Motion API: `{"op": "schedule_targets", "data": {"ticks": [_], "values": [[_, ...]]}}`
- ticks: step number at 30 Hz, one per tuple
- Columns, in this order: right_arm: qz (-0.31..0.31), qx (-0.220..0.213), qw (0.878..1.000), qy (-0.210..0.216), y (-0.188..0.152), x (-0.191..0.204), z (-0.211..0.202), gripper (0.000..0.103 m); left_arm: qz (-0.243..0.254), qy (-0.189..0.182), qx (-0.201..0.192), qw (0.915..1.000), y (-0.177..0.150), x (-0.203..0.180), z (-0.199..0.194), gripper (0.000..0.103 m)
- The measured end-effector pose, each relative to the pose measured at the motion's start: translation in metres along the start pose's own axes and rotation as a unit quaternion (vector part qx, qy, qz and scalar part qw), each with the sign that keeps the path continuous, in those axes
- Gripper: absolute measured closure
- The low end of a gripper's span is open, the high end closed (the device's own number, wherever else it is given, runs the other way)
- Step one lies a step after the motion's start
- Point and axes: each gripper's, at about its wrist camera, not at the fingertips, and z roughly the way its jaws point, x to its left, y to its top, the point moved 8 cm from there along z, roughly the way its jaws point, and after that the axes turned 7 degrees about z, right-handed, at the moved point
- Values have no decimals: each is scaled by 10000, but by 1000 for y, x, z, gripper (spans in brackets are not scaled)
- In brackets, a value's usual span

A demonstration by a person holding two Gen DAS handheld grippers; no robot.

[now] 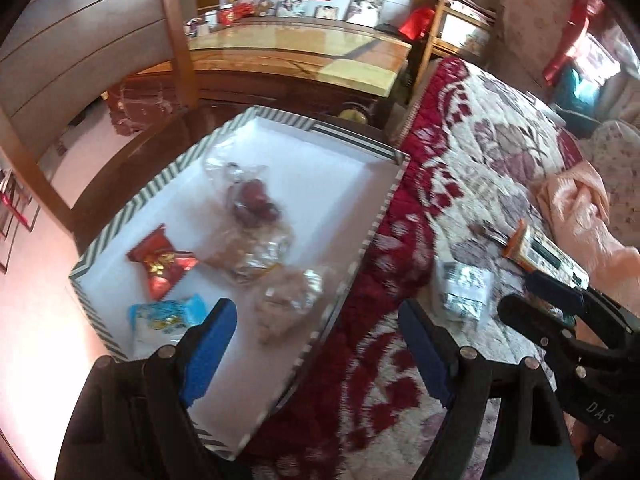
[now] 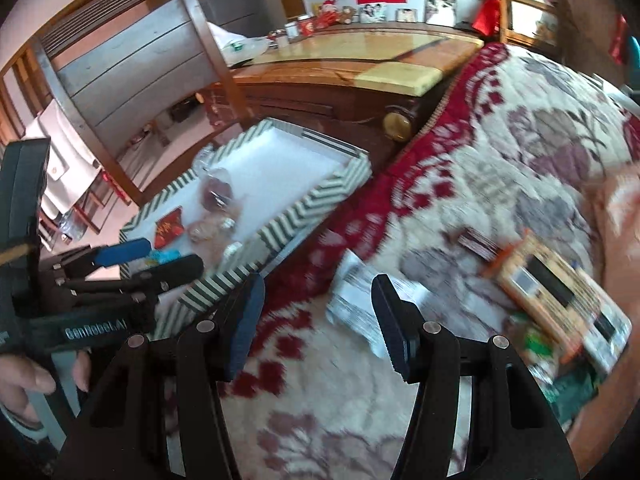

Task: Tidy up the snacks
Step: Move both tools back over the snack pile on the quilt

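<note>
A white tray with a green-striped rim (image 1: pixel 132 208) (image 2: pixel 320 200) rests on the bed's left edge. It holds a red packet (image 1: pixel 162 264), a blue packet (image 1: pixel 168 316), a clear bag of dark red fruit (image 1: pixel 250 198) and two clear bags of brown snacks (image 1: pixel 256 254). My left gripper (image 1: pixel 320 344) (image 2: pixel 160 260) hangs open over the tray's near corner, holding nothing. A silver packet (image 1: pixel 464 288) (image 2: pixel 356 300) and an orange box (image 1: pixel 548 252) (image 2: pixel 560 300) lie on the blanket. My right gripper (image 2: pixel 322 320) (image 1: pixel 536 304) is open above the silver packet, apart from it.
The flowered red and cream blanket (image 2: pixel 500 152) covers the bed. A small dark packet (image 2: pixel 476 244) and a green packet (image 2: pixel 572 392) lie near the orange box, beside pink cloth (image 1: pixel 580 208). A wooden cabinet (image 1: pixel 300 56) stands behind the tray, a wooden chair (image 1: pixel 176 32) to its left.
</note>
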Motion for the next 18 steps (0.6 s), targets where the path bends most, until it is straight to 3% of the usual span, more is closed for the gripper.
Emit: {"op": "schedule_targets", "data": {"ticks": [18], "values": [[764,15,9955,-567,-58,-108,-42,47,600,-378,360,9968,0,-82,27,18]]}}
